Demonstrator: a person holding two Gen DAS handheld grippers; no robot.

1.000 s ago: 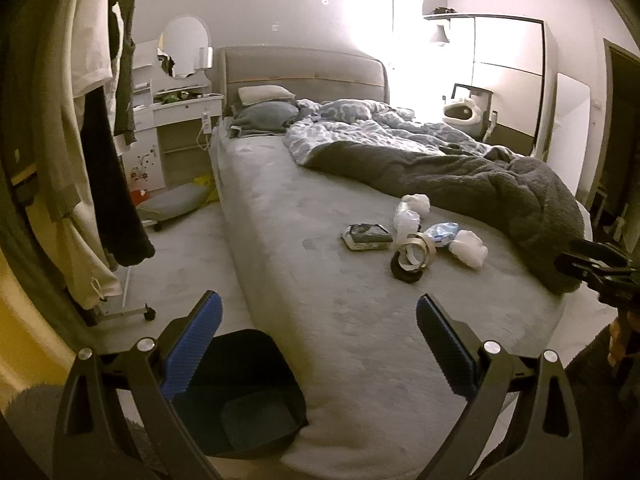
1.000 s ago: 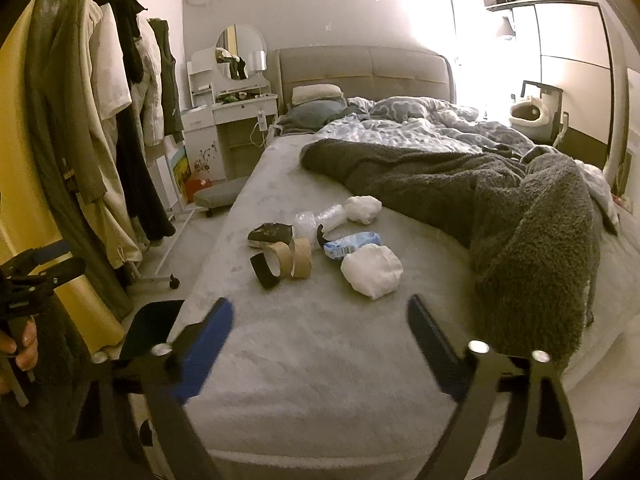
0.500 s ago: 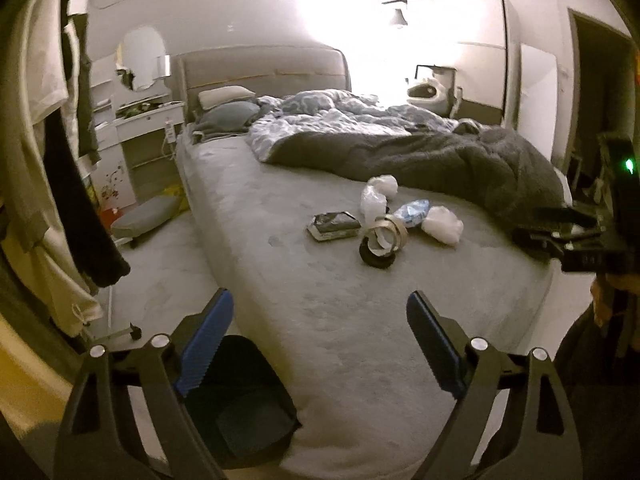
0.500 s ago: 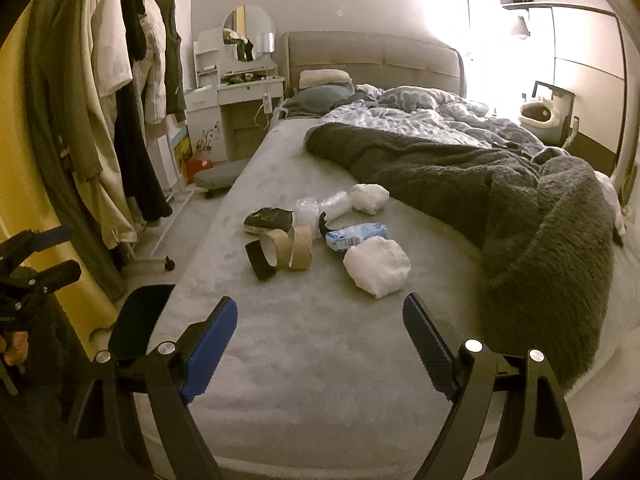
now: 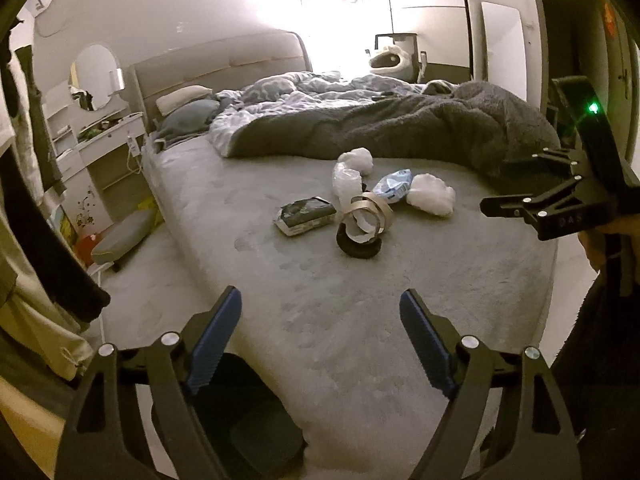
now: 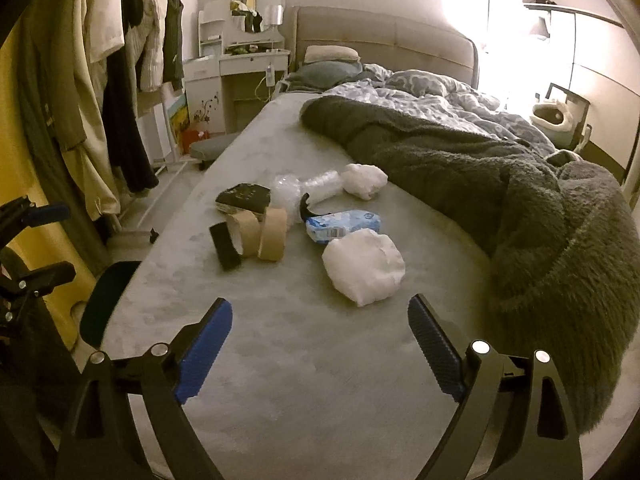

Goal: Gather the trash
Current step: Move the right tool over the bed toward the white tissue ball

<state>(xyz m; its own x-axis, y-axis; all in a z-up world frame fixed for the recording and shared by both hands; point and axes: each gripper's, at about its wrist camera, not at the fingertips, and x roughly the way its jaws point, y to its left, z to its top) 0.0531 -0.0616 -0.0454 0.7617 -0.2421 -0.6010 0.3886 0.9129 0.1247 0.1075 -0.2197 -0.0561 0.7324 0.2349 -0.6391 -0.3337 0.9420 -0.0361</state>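
A heap of trash lies on the grey bed (image 5: 320, 320): a large white wad (image 6: 363, 266) (image 5: 432, 199), a blue-white wrapper (image 6: 343, 225) (image 5: 394, 185), brown tape rolls (image 6: 262, 235) (image 5: 366, 216), a black tape roll (image 5: 359, 245), a dark packet (image 6: 243, 198) (image 5: 306, 215), clear crumpled plastic (image 6: 304, 190) and a small white wad (image 6: 365, 180) (image 5: 357, 159). A black bin (image 5: 248, 420) (image 6: 106, 300) stands on the floor beside the bed's near corner. My left gripper (image 5: 320, 340) is open and empty above the bed's near edge. My right gripper (image 6: 320, 344) is open and empty, just short of the large wad.
A dark fuzzy blanket (image 6: 520, 200) and a patterned duvet (image 6: 432, 98) cover the bed's right side. Clothes hang on a rack (image 6: 100, 80) at the left. A white dressing table (image 6: 236, 72) stands by the headboard. A grey stool (image 5: 124, 236) sits on the floor.
Both grippers have moved closer to the trash heap over the bed. The right gripper has come further into the left wrist view. Both stay open and empty.
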